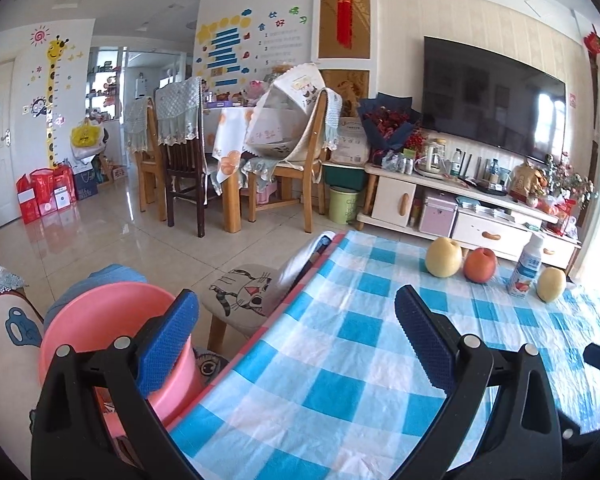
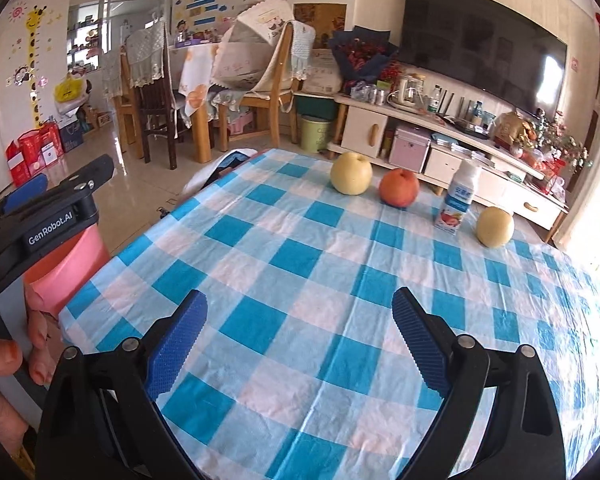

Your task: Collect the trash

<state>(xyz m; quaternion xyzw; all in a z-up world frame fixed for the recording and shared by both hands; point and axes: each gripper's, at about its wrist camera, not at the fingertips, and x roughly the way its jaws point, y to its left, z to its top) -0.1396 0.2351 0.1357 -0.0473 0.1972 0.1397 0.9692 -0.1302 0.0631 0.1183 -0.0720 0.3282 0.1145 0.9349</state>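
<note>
A pink plastic bin (image 1: 100, 320) stands off the table's left edge; it also shows in the right wrist view (image 2: 68, 264). A small white drink bottle (image 2: 458, 200) stands upright at the far side of the checked tablecloth (image 2: 300, 280), also seen from the left wrist (image 1: 526, 266). My left gripper (image 1: 296, 340) is open and empty, straddling the table's left edge with its left finger over the bin. My right gripper (image 2: 300, 336) is open and empty above the near middle of the cloth. The left gripper's body (image 2: 48, 220) shows at the right view's left edge.
Two yellow pears (image 2: 351, 173) (image 2: 495, 227) and a red apple (image 2: 399, 187) sit beside the bottle. A cat-print stool (image 1: 240, 296) stands left of the table. Dining chairs, a green bin (image 1: 343, 204) and a TV cabinet (image 1: 480, 216) lie beyond.
</note>
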